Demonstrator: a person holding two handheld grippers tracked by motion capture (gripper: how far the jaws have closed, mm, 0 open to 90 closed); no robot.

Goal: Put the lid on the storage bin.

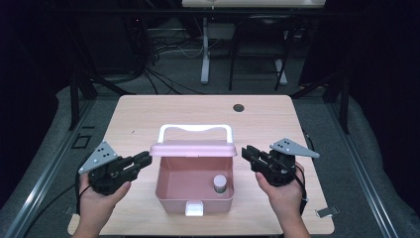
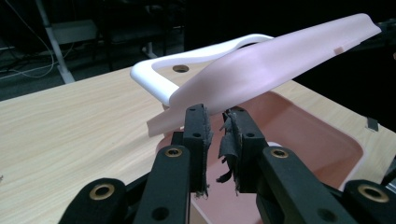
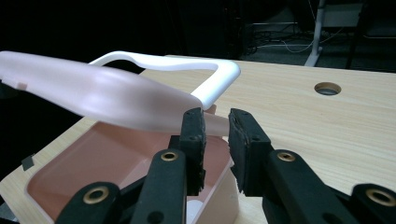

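A pink box (image 1: pixel 161 184) stands open on the wooden table (image 1: pixel 143 116), its pink lid (image 1: pixel 192 148) half raised over the back edge, with a white handle (image 1: pixel 195 128) behind it. A small jar (image 1: pixel 220 183) stands inside at the right. My left gripper (image 1: pixel 147 159) sits at the lid's left end and my right gripper (image 1: pixel 246 152) at its right end. In the left gripper view the jaws (image 2: pixel 217 116) stand narrowly apart, with the lid (image 2: pixel 261 70) just past their tips. In the right gripper view the gripper (image 3: pixel 215 119) shows a small gap with the lid's end (image 3: pixel 107 98) behind it.
A white latch (image 1: pixel 194 208) hangs on the box's front wall. A round cable hole (image 1: pixel 238 107) lies in the table's far right part. Behind the table stand desk legs and loose cables on the floor; dark curtains close both sides.
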